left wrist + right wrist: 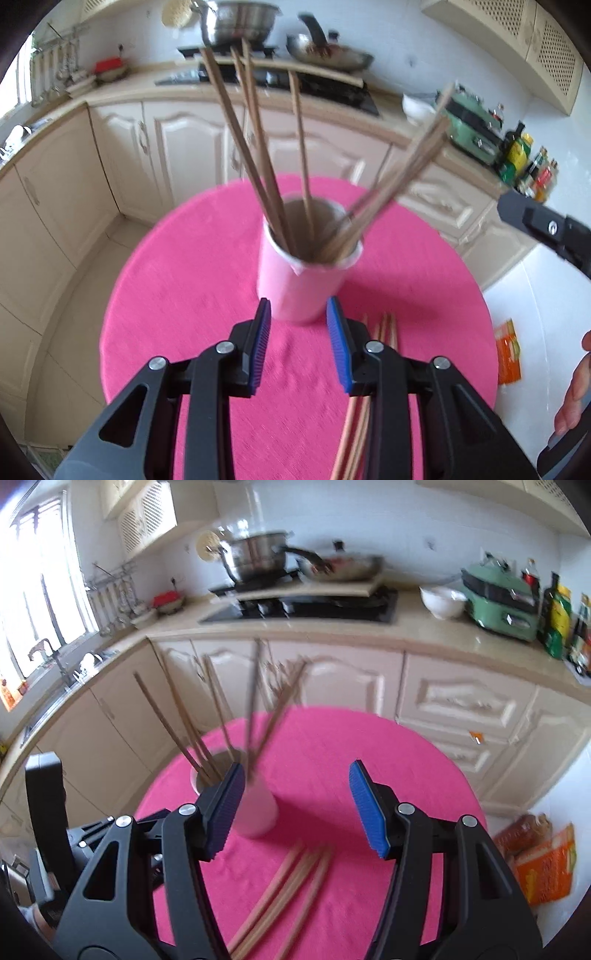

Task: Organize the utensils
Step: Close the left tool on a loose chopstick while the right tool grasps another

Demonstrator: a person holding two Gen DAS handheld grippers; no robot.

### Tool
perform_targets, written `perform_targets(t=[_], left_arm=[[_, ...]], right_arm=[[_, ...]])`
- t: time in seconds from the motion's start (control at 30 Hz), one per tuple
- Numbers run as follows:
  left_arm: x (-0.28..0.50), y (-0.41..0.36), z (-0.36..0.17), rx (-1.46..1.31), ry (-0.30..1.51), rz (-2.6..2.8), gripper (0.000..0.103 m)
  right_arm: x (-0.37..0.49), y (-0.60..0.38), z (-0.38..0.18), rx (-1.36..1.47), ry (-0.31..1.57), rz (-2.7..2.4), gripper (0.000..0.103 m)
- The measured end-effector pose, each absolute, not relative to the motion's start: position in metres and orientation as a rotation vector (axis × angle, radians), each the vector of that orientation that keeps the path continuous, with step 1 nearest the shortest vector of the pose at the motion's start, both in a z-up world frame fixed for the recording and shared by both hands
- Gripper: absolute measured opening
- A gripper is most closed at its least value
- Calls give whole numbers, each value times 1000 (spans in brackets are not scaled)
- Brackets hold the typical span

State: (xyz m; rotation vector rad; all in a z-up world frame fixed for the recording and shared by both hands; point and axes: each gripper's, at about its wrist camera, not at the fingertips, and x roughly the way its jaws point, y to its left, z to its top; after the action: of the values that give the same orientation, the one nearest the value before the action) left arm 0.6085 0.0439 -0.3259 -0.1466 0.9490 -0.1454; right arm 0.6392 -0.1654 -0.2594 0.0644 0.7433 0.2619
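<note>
Left gripper (pixel 298 347): jaws narrowly parted, nothing between them, hovering over the pink cloth (pixel 207 295). At 12 o'clock, just beyond the jaws, stands a pink cup (pixel 303 280) holding chopsticks (pixel 258 147) that fan upward. At 4 o'clock, loose chopsticks (pixel 384 328) lie flat on the cloth, partly under the right-hand jaw.

Right gripper (pixel 297 808): jaws wide apart, empty. In this view the cup (pixel 258 812) sits at 10 o'clock, partly behind one jaw; the loose chopsticks (pixel 291 878) lie at 6 o'clock. The round counter (pixel 369 746) carries all items. Kitchen cabinets (pixel 461 701) lie beyond at 12 o'clock.
</note>
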Motion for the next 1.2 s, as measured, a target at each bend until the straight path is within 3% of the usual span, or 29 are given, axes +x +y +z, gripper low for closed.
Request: perform_targets(t=[0.4, 0.8, 1.03, 1.13, 1.2], left_arm=[[614, -11, -396, -17, 1241, -256, 31], [626, -46, -428, 118, 1372, -274, 31], [640, -52, -434, 141, 1396, -255, 8], [646, -44, -431, 82, 1404, -260, 6], [648, -36, -429, 38, 1401, -262, 6]], right_arm=[[611, -210, -354, 135, 1055, 166, 59], [607, -217, -380, 166, 1143, 181, 59], [616, -212, -390, 166, 1190, 194, 58], [622, -204, -396, 167, 1227, 218, 58], [626, -197, -399, 157, 1250, 233, 51]])
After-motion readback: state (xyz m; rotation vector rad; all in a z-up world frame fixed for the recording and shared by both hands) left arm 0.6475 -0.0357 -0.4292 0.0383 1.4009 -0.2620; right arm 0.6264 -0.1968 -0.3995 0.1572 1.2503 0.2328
